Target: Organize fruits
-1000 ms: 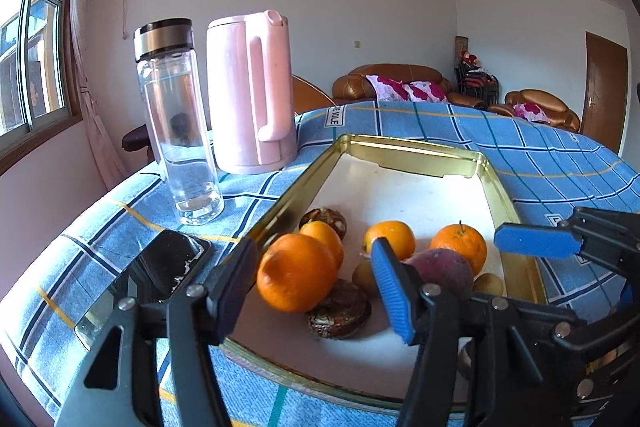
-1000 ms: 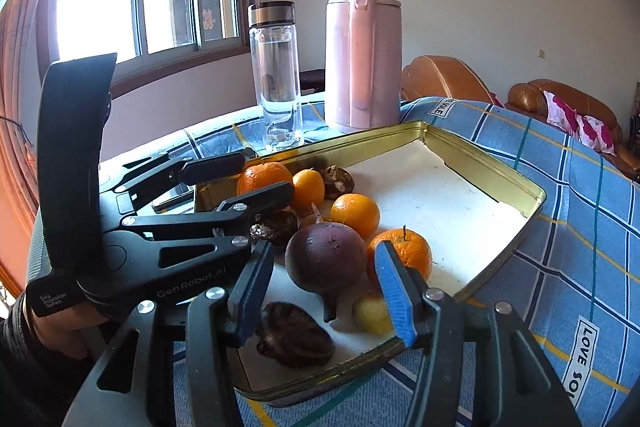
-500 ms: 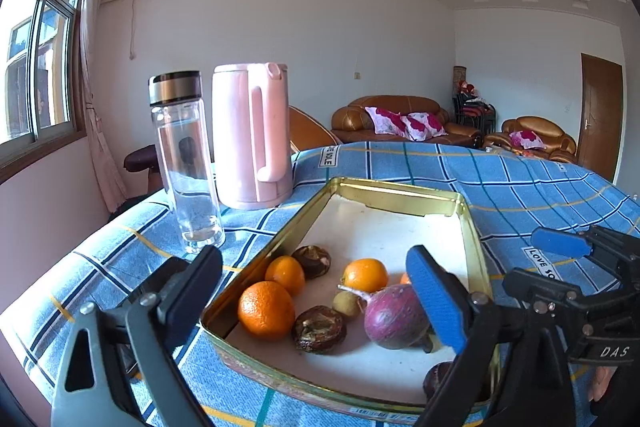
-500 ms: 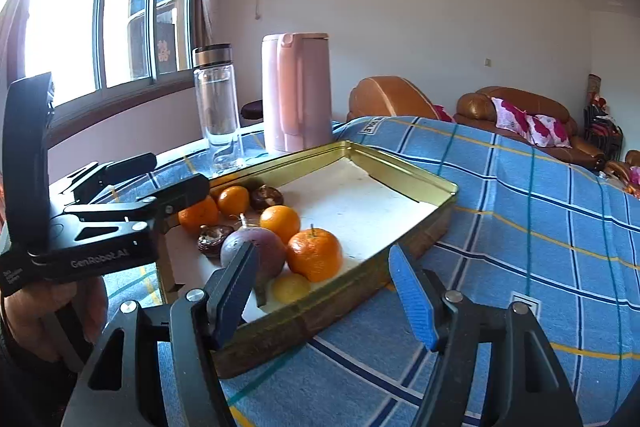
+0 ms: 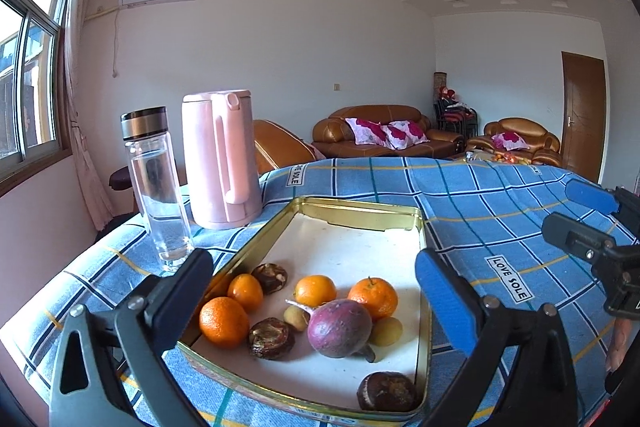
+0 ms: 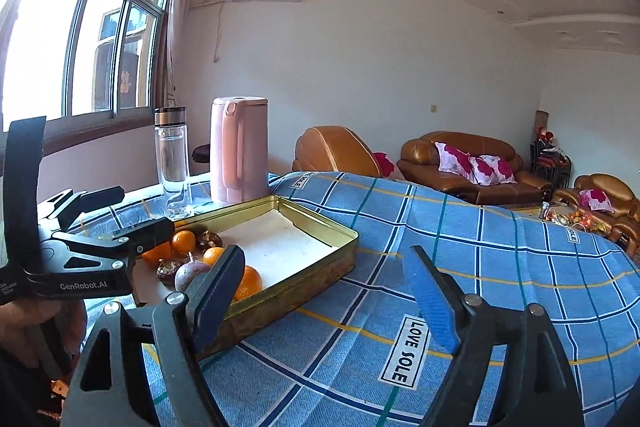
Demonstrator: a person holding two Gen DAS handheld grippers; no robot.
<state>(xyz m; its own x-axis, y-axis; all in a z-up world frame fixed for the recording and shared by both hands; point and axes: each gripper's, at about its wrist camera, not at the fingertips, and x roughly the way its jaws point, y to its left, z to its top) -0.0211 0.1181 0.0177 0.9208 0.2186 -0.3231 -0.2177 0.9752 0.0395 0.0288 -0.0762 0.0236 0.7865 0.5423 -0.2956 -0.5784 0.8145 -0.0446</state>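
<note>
Tin tray: a shallow gold-rimmed metal tray [image 5: 362,217] is seen on the blue checked tablecloth [image 5: 480,195], its white floor bare at the far end.
Contents: four oranges are gathered at the near end, the largest [image 5: 224,321] by the left wall; a purple passion fruit [image 5: 340,323] with a short stem lies among them, with two small yellowish fruits [image 5: 386,331] beside it and three dark brown wrinkled fruits (one [image 5: 387,391] in the near right corner).
Bottle: a clear glass bottle [image 5: 158,187] with a metal cap is stood left of the tray, partly filled with water.
Kettle: a pink kettle [image 5: 220,159] is set just beside it.
Left gripper [image 5: 312,291]: jaws opening wide, nothing held, the fruit framed beyond them.
Right gripper [image 6: 324,291]: jaws opening, nothing between them, pointed at cloth right of the tray.
</note>
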